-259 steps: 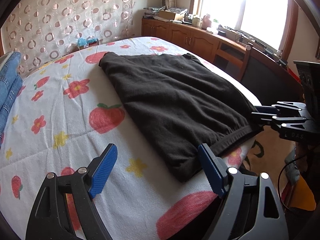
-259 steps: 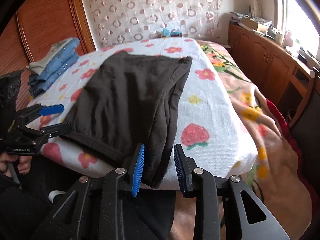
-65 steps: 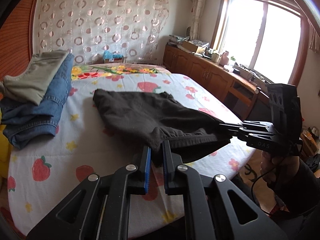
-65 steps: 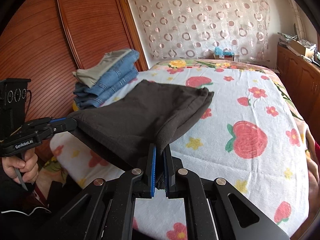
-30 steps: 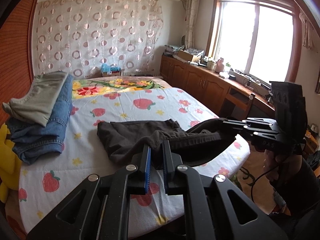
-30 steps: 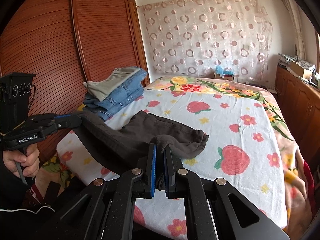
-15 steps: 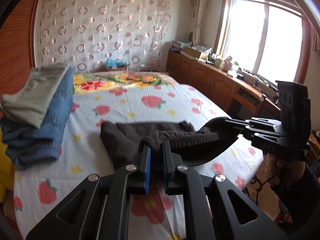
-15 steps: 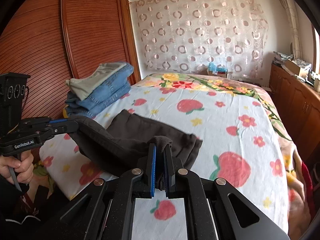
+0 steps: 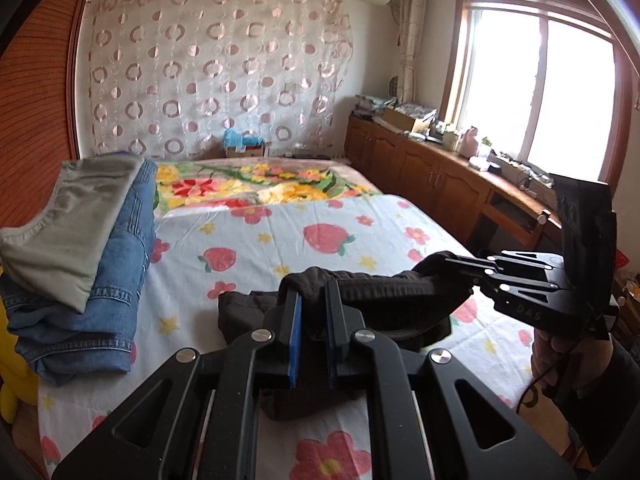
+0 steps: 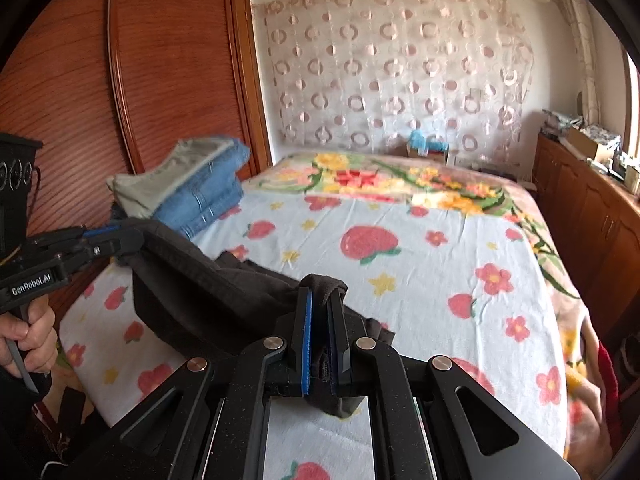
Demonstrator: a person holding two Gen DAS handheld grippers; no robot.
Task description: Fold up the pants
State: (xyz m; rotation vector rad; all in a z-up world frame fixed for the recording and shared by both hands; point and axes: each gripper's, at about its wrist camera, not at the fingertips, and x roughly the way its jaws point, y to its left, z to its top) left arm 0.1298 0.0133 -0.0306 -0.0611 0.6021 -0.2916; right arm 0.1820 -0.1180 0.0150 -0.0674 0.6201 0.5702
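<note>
Pinching the dark pants [image 9: 384, 296] in both tongs — left gripper [image 9: 311, 312], right gripper [image 10: 320, 312] (each clamped tight). Folded jeans [image 9: 120, 264] sit left of them.

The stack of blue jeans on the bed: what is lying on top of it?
A folded grey-green garment lies on top of the blue jeans, covering much of their upper side. Whether anything is between or under them cannot be seen.
</note>
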